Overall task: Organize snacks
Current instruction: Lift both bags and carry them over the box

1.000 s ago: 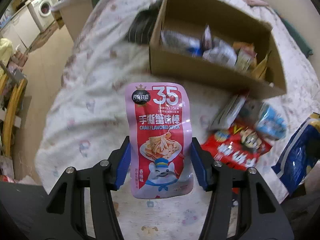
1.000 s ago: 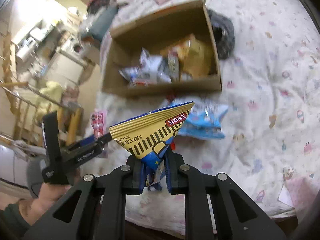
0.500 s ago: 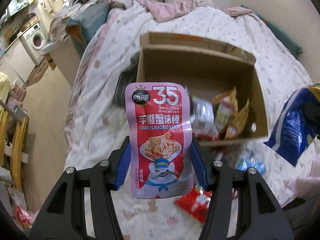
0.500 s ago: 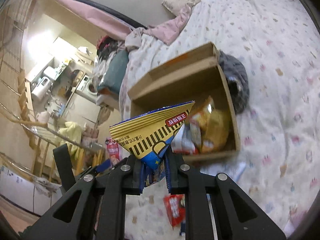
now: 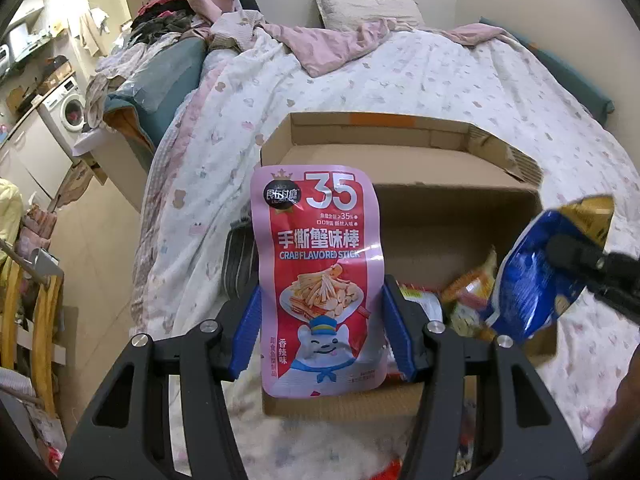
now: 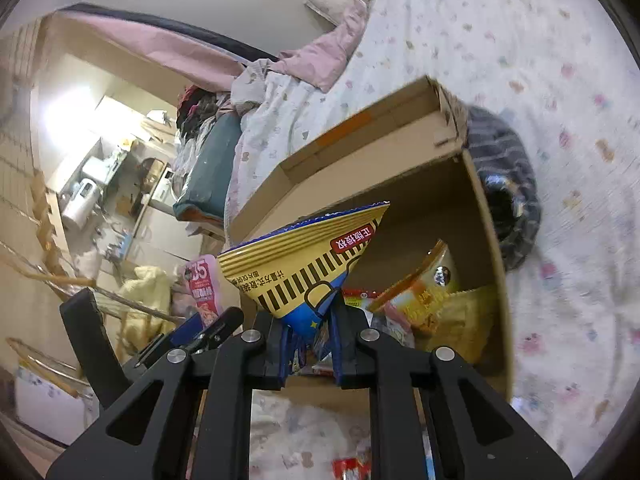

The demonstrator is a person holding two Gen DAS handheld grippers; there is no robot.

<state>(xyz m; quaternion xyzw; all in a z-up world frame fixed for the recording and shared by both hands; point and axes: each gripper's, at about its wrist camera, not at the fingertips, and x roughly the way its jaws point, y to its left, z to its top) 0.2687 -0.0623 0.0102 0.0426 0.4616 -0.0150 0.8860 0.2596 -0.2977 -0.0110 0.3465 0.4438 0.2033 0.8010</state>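
We see two grippers, each holding one snack packet in front of one open cardboard box (image 5: 452, 216) that sits on a bed (image 5: 460, 80) with a white printed cover.

The left gripper (image 5: 322, 334) is closed on a pink and red crab stick pouch (image 5: 320, 276). Its two blue pads (image 5: 246, 336) press the pouch's lower side edges, and the pouch stands upright between them, its face toward the camera, in front of the box's near left corner.

The right gripper (image 6: 308, 344) is clamped shut on the bottom of a blue and yellow chip bag (image 6: 304, 264); the bag fans out upward from the pinch. In the left wrist view that same bag hangs at the right edge, just in front of the box's near right part. In the right wrist view the crab stick pouch shows small at the left, beside the bag.

Inside the box we can count at least three packets: an orange and yellow one (image 6: 424, 292) leaning against the right wall, a plain yellow one (image 6: 468, 320) beside it, and a red-edged one (image 6: 356, 294) near the bag. Others lie under them, too hidden to count.

One dark striped cloth (image 6: 508, 184) lies on the bed, touching the box's outer side. One red packet (image 6: 352, 468) lies on the cover in front of the box. One pillow (image 5: 368, 8) lies at the head of the bed, and one washing machine (image 5: 68, 110) stands in the room to the left.
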